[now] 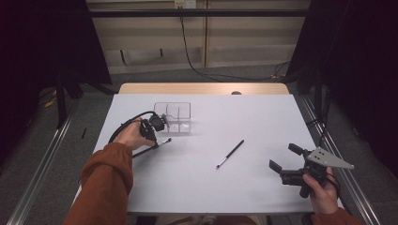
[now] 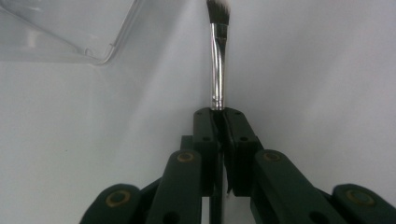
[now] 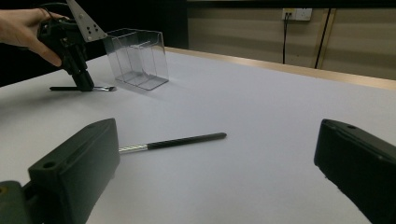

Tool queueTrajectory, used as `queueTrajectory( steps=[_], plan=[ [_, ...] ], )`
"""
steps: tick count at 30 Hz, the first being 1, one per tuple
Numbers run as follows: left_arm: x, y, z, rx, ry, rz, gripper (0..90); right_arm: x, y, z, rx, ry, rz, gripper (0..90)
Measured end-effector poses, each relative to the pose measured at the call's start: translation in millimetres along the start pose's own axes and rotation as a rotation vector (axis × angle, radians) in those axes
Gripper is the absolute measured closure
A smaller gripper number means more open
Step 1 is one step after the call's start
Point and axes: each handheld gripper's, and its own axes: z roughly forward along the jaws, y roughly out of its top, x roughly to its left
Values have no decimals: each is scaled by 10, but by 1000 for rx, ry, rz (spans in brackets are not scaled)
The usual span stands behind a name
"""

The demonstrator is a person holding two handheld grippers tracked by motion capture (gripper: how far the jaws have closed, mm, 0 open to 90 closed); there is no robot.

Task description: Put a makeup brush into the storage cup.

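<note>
Brush one (image 2: 217, 60) is pinched in the left gripper (image 1: 157, 125) beside the clear organizer (image 1: 172, 116), not in yet; second brush (image 1: 230, 153) lies untouched, right gripper (image 1: 285, 157) spread wide.

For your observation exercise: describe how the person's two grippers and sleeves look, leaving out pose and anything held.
Both sleeves are rust-orange. The left gripper has black jaws on black linkage arms with brass-coloured pivot pins; a black cable loops from it. The right gripper is black with blocky jaws and carries a grey three-cornered plate with small holes.
</note>
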Motion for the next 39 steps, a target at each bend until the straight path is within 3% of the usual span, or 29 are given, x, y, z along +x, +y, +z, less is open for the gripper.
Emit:
queueTrajectory(
  steps=[10,15,16,18,22,33,39],
  plan=[
    [-2,-49,-28,-30,-5,-9,847,-3,-1,3,1,-3,1,0],
    [-6,-102,-77,-70,-9,-34,847,-3,-1,5,0,-4,3,0],
    [-28,-112,-78,-92,-6,-56,848,-3,-1,5,0,-5,3,0],
    [-25,-122,-121,-90,0,-42,847,-3,-2,4,2,-6,4,0],
    [-55,-145,-190,-139,-21,-60,848,-3,-2,6,1,-7,4,0],
    [-75,-238,-344,-227,-29,-68,848,-4,-1,4,2,-8,5,0],
    [-101,-294,-398,-305,-36,-98,848,-2,-1,5,1,-9,4,0]
  ],
)
